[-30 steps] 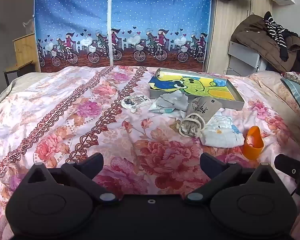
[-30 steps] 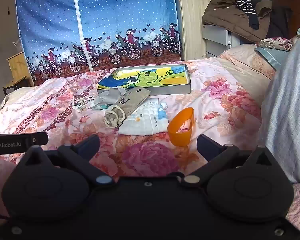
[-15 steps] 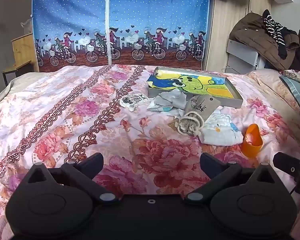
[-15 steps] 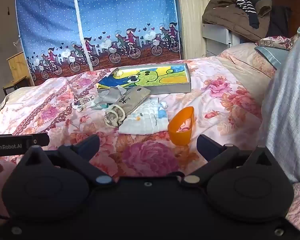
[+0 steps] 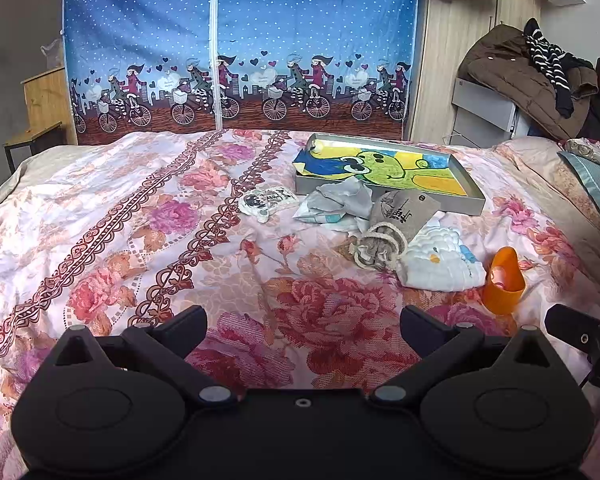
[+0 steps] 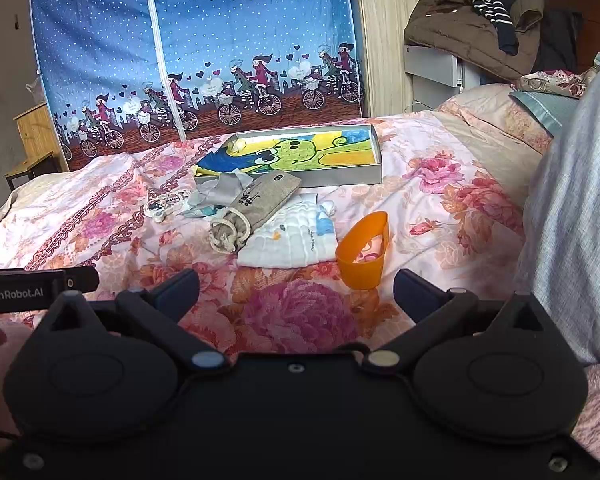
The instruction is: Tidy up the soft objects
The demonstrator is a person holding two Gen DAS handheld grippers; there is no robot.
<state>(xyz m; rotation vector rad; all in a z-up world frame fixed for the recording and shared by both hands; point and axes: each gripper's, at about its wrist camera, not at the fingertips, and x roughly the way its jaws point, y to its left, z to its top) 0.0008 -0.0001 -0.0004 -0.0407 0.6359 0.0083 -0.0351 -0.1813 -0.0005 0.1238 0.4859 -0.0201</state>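
Note:
On the floral bedspread lie a grey drawstring pouch (image 5: 396,222) (image 6: 252,206), a white quilted cloth (image 5: 440,266) (image 6: 292,240), a crumpled grey-white cloth (image 5: 336,204) (image 6: 216,194), a small black-and-white patterned piece (image 5: 266,200) (image 6: 162,204) and an orange soft cup (image 5: 504,282) (image 6: 364,252). Behind them sits a shallow grey tray (image 5: 470,182) (image 6: 374,140) lined with a cartoon picture. My left gripper (image 5: 302,322) is open and empty, well short of the pile. My right gripper (image 6: 296,288) is open and empty, just short of the orange cup.
A blue fabric wardrobe (image 5: 240,48) stands behind the bed. A wooden side table (image 5: 40,116) is at the far left. Coats are piled on a cabinet (image 5: 520,76) at right. A grey-clad part of the person (image 6: 576,208) fills the right edge.
The left view has drifted slightly lower and left over the second, so the pile sits a bit higher and further right in it. The right gripper has barely moved.

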